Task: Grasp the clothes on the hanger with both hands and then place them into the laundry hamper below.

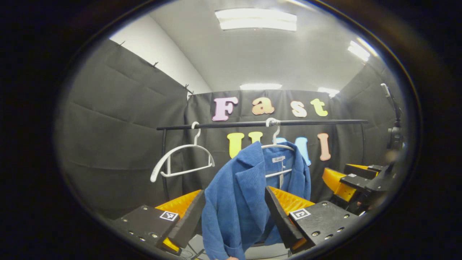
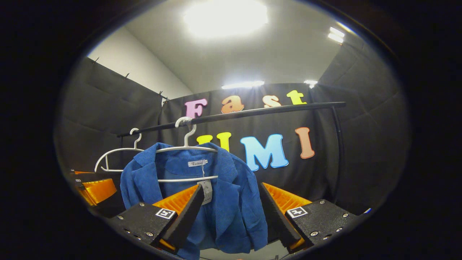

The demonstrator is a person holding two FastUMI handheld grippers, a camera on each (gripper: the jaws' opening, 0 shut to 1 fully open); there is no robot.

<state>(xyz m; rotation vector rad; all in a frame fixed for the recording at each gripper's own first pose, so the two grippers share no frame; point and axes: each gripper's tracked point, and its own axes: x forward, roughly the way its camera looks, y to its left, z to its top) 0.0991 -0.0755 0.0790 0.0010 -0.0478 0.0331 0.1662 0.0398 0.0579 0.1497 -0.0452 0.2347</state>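
Both hand-held grippers, left (image 1: 234,213) and right (image 2: 231,211), spread wide, straddling the hanging blue jacket (image 2: 223,195) without gripping.

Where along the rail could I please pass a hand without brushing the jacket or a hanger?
Free: the stretch of rail between the blue jacket on its hanger and the right post, and the shorter bare stretch between the two hangers. Crowded: around the jacket, where both grippers' open jaws flank its front panels, and at the empty white hanger near the left end.
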